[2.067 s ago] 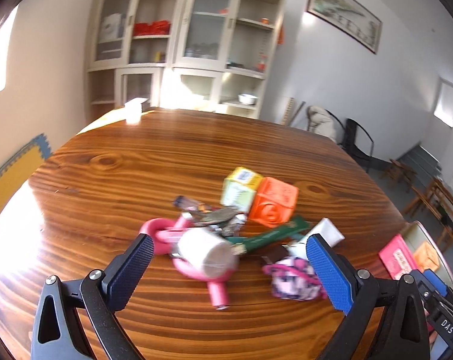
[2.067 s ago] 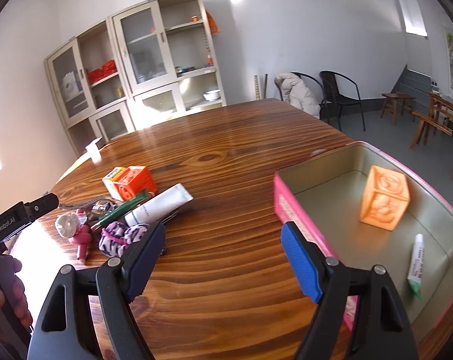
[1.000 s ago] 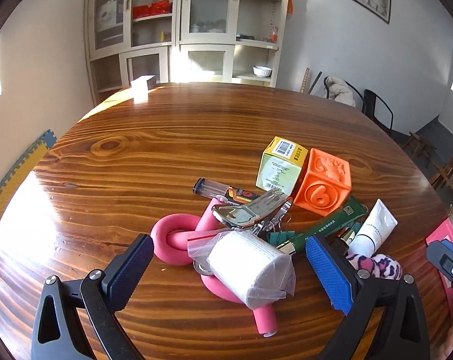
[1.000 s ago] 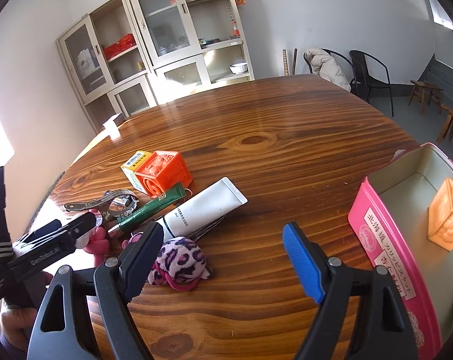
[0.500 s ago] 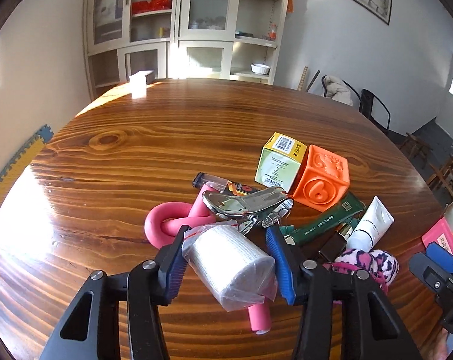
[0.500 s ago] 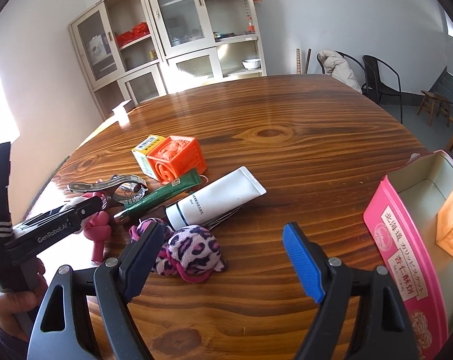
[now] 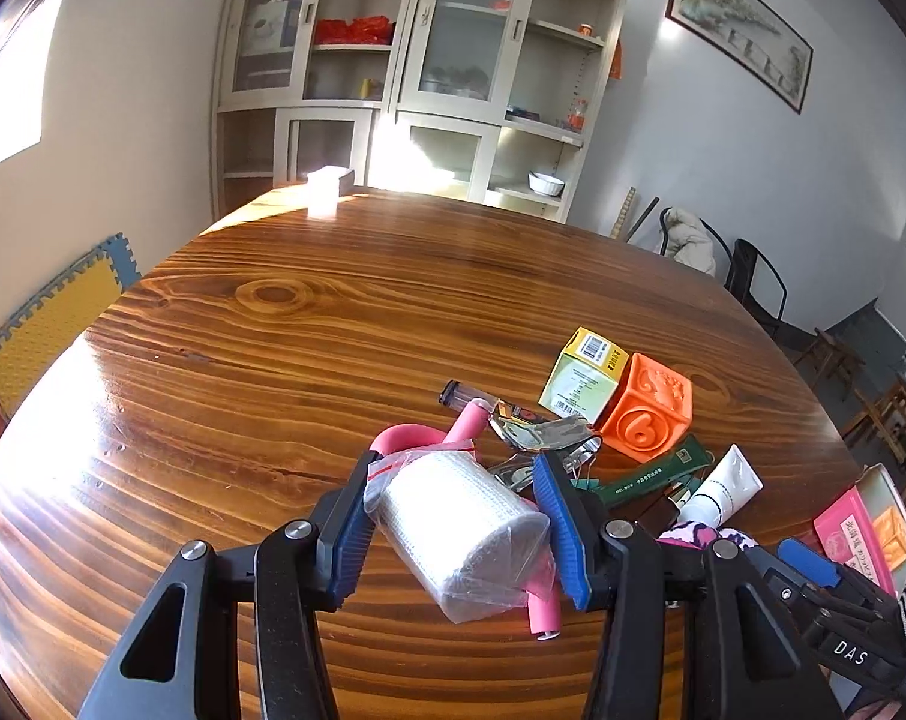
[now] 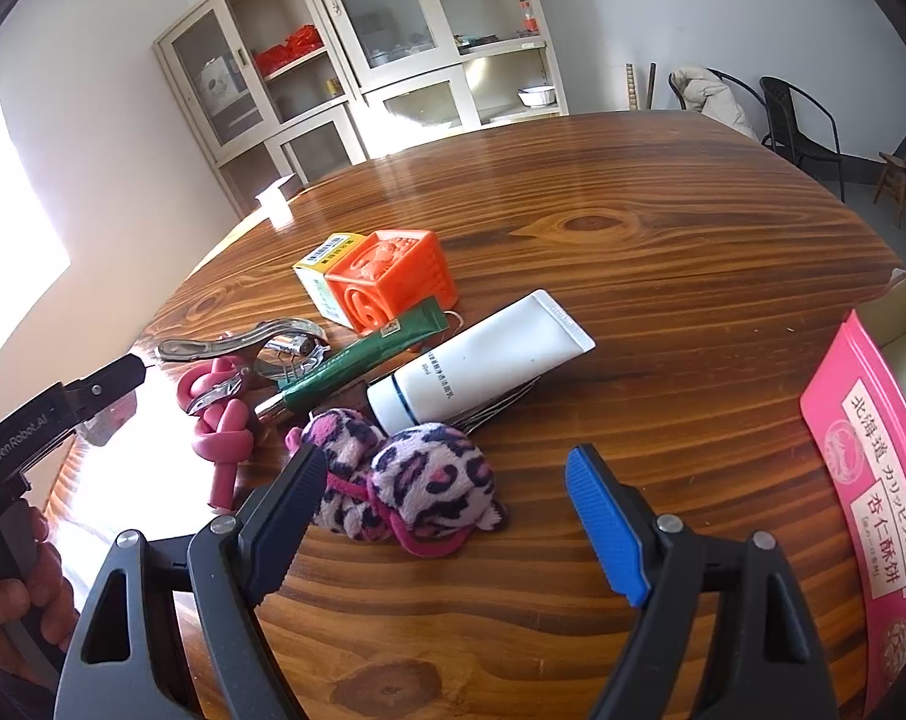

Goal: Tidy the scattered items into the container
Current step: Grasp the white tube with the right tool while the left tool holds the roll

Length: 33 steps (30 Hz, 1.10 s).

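White gauze-like roll [image 7: 459, 525] in a clear bag is clamped in the left gripper [image 7: 453, 531], jaws just squeezed in on both sides, roll tilted above the pink foam twist [image 8: 219, 414] near the table's [image 7: 285, 360] front edge. Right gripper [image 8: 447, 519] gapes wide w/ nothing gripped, leopard-print plush [image 8: 405, 480] just ahead of its left finger, white tube [image 8: 483, 360], green tube [image 8: 357, 360], metal opener [image 8: 243, 345], orange block [image 8: 393, 285] & yellow-green box [image 8: 324, 270] crowded behind it. Pink tin [image 8: 867, 480] sits at the table's right edge, well apart from the pile.
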Motion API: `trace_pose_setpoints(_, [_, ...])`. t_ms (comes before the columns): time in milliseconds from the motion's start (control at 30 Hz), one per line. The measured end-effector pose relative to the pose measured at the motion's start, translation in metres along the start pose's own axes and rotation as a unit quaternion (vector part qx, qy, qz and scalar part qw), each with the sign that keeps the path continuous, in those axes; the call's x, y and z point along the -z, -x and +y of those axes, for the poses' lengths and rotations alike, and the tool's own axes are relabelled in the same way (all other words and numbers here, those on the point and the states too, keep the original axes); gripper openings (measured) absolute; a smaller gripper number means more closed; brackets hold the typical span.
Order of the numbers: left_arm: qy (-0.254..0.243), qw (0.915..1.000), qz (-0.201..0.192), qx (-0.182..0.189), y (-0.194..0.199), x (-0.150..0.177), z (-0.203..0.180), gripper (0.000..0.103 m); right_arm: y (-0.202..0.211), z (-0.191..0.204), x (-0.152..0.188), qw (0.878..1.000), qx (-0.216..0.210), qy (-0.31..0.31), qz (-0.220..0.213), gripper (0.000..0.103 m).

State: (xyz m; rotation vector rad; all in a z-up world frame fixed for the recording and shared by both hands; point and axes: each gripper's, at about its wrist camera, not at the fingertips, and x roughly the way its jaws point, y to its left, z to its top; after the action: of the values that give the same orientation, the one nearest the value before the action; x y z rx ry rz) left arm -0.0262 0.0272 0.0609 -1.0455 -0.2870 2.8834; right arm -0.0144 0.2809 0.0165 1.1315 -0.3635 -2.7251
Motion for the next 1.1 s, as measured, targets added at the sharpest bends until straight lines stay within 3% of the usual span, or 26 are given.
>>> trace_pose_setpoints(367, [0.02, 0.9998, -0.003, 0.003, 0.006, 0.0, 0.012, 0.053, -0.01, -0.018, -0.007, 0.999, 0.014, -0.044, 0.004, 0.085])
trace_pose_setpoints(733, [0.027, 0.9996, 0.003, 0.009, 0.008, 0.003, 0.018, 0.053, -0.053, 0.001, -0.033, 0.997, 0.027, -0.045, 0.053, 0.083])
trace_pose_setpoints(833, [0.023, 0.9997, 0.003, 0.009, 0.009, 0.003, 0.018, 0.053, -0.058, 0.014, -0.031, 0.998, 0.047, -0.006, 0.052, 0.069])
trace_pose_setpoints(867, [0.022, 0.9997, 0.003, 0.009, 0.008, 0.003, 0.018, 0.053, -0.056, 0.017, -0.031, 0.997, 0.052, 0.006, 0.049, 0.057])
trace_pose_setpoints(967, [0.016, 0.9998, 0.003, 0.013, 0.009, 0.004, 0.015, 0.053, -0.048, 0.021, -0.025, 0.995, 0.08, 0.034, 0.046, 0.036])
trace_pose_setpoints(1100, [0.004, 0.9999, 0.001, 0.016, 0.011, 0.005, 0.008, 0.053, -0.032, 0.009, -0.018, 0.997, 0.066, 0.028, 0.035, 0.034])
